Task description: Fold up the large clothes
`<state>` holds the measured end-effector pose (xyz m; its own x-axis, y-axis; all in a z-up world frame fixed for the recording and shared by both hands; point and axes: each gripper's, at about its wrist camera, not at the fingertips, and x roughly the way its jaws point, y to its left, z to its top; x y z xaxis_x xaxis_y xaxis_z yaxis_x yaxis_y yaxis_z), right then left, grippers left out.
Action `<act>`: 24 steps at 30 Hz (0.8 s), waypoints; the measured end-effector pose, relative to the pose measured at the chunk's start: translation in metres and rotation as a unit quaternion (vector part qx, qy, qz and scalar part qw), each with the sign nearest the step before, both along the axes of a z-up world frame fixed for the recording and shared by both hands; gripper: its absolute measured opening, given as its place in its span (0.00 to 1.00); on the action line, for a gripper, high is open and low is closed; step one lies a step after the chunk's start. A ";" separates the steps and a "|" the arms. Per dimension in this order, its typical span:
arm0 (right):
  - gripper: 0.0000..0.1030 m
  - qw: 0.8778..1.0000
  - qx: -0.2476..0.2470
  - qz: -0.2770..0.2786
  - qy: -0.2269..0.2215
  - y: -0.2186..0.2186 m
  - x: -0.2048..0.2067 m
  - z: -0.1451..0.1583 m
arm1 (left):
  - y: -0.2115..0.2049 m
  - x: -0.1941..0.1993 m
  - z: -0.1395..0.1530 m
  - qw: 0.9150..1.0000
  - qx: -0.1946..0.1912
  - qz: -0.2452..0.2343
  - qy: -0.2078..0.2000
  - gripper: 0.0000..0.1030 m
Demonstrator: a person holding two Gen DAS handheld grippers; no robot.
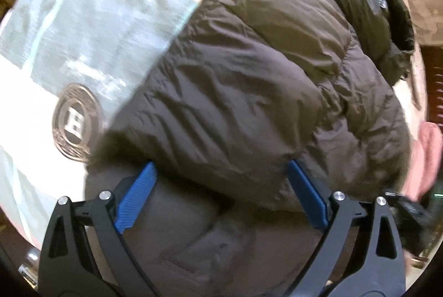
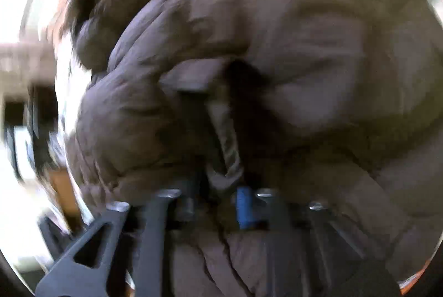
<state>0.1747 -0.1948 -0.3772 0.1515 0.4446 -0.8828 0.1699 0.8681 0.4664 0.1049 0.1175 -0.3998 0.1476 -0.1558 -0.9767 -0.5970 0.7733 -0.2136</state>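
Looks like a home, prob. a bedroom: soft pink, white & grey-green striped blanket w/ round badge print [image 1: 83, 28] fills the left of the frame, brown wood furniture [image 1: 434, 81] at right edge.

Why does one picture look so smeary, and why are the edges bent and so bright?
Right wrist view: motion blur smears the brown puffer jacket and the right tool, with blown-out white at the left edge. Left wrist view: the jacket's wrinkles and the left tool are fairly crisp, but the patterned cloth underneath is streaked and overexposed. Both views: the fisheye lens curves everything near the rim.
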 end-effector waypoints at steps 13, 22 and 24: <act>0.42 0.981 -0.187 -0.036 -0.022 0.010 0.054 0.054 | 0.023 0.002 0.011 0.999 -0.025 0.028 -0.031 0.93; 0.66 0.985 -0.088 0.123 -0.089 0.156 0.048 0.065 | 0.055 -0.010 0.002 0.998 -0.032 0.052 -0.030 0.93; 0.66 0.976 -0.129 0.168 -0.059 0.191 0.049 0.032 | 0.054 -0.007 -0.011 0.999 -0.012 0.043 0.000 0.93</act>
